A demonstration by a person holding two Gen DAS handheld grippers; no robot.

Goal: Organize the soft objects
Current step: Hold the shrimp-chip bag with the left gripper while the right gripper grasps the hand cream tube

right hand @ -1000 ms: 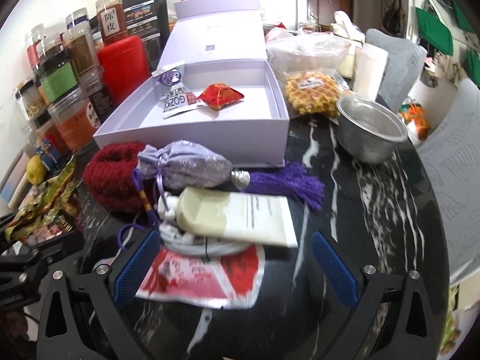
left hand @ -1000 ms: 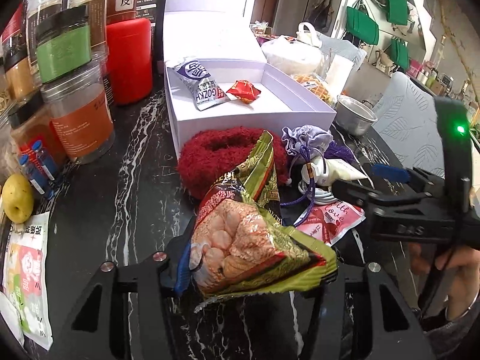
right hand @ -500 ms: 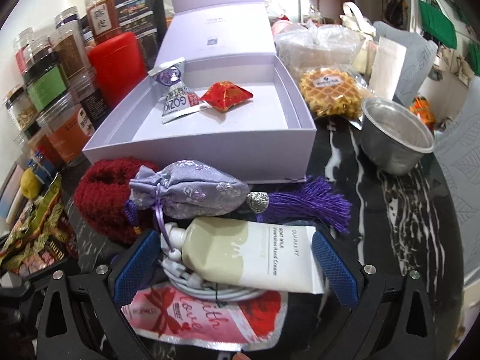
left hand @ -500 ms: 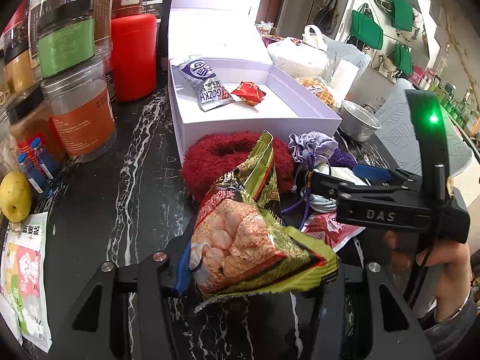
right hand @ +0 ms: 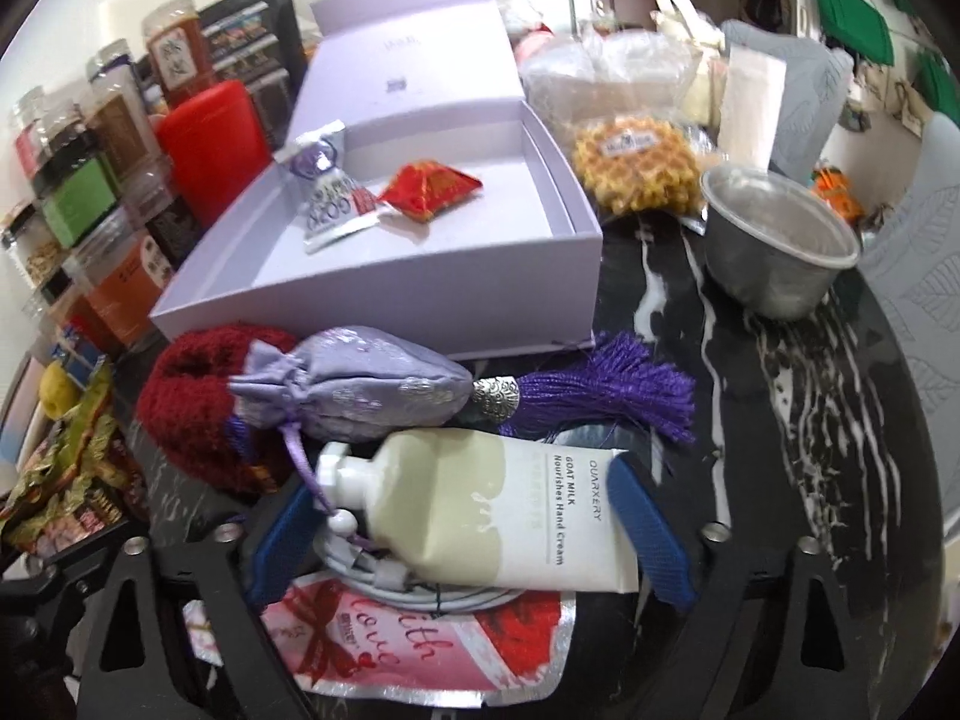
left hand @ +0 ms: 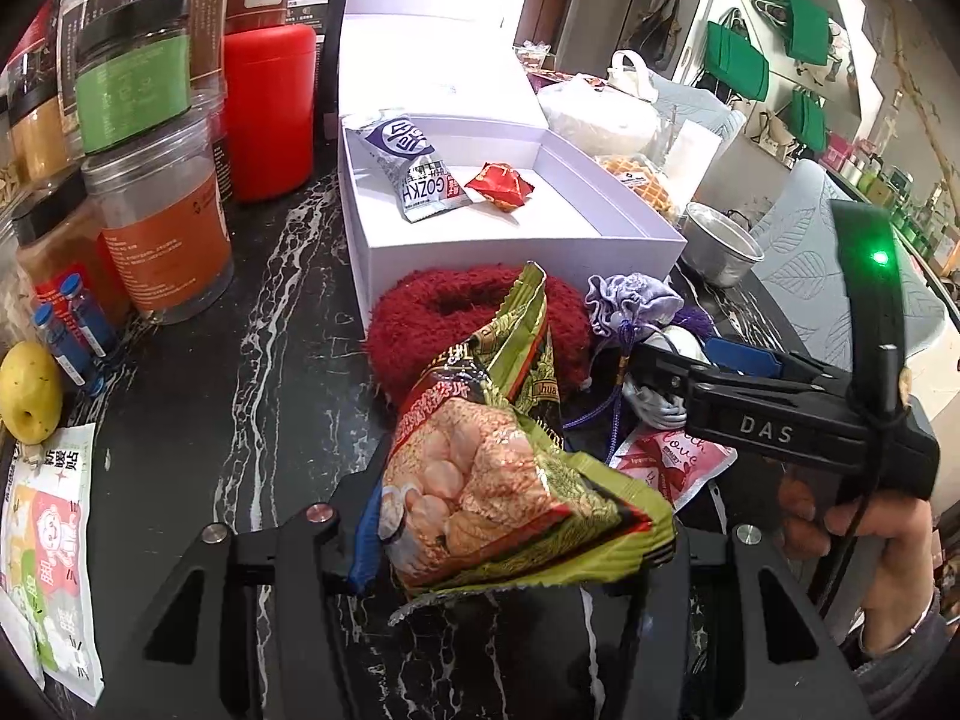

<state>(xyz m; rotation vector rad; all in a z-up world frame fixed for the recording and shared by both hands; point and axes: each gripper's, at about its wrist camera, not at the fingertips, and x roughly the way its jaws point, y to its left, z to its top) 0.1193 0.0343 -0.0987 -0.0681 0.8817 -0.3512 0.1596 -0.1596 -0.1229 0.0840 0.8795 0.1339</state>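
We see the open lavender cardboard box (right hand: 384,306) toward the back of the black marble table (right hand: 780,396), holding a grey foil sachet (right hand: 330,198) left of a red foil pouch (right hand: 429,187). Before the box lie a fuzzy dark-red knit ring (right hand: 192,396), a lilac drawstring pouch (right hand: 360,384) and, nearer, a cream hand-cream tube (right hand: 480,516) atop a pink foil packet (right hand: 414,648). A dented metal bowl (right hand: 780,258) sits right of the box.

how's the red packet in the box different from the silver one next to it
The red packet is puffy and pyramid-shaped; the silver packet is a flatter, longer pouch with printed lettering. The red one lies on the floor of the lavender box; the silver one leans against its wall. Both are sealed.
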